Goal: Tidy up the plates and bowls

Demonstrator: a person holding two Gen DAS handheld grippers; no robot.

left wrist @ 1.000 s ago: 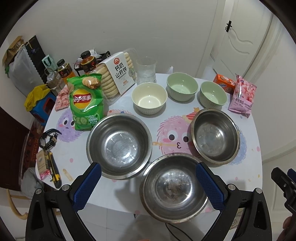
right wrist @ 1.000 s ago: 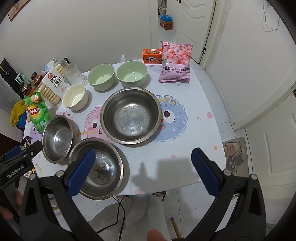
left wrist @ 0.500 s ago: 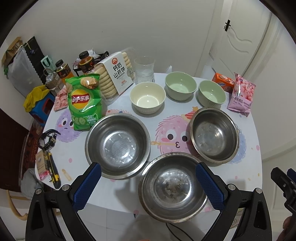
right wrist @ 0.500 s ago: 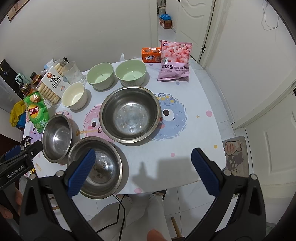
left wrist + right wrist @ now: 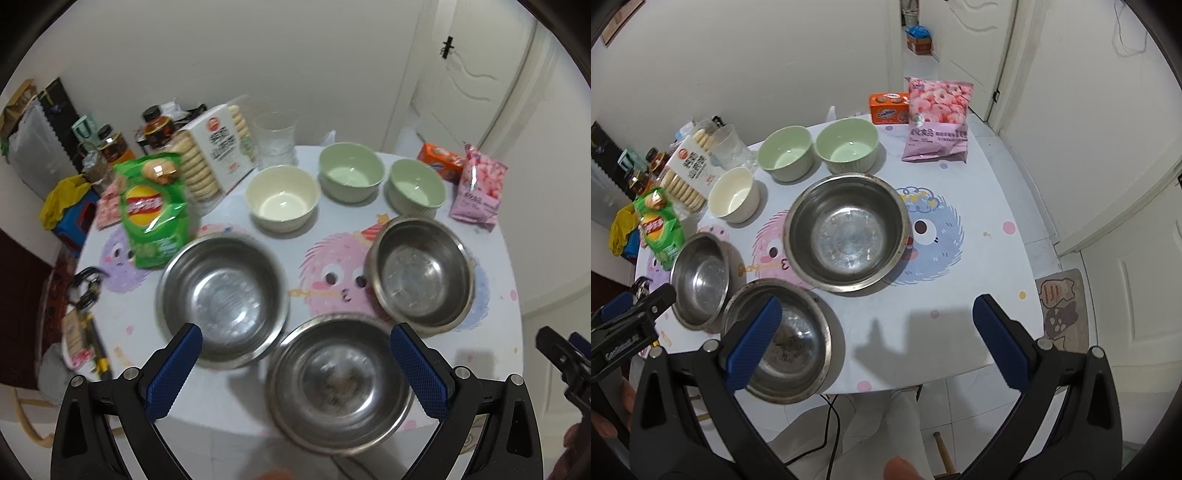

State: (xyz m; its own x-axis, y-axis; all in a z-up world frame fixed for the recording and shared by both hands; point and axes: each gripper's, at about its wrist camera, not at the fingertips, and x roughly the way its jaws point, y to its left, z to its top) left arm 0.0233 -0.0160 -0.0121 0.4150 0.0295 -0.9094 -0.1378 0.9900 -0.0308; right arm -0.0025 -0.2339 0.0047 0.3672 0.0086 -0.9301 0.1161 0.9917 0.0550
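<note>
Steel bowls (image 5: 338, 384) blurred in left view, both grippers' (image 5: 295, 356) (image 5: 877, 332) jaws wide apart, nearest bowl partly hidden

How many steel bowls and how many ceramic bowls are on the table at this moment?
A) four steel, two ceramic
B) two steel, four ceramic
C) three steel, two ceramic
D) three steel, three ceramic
D: the left wrist view shows three steel bowls nearest the camera, and behind them one cream bowl and two green bowls.
</note>
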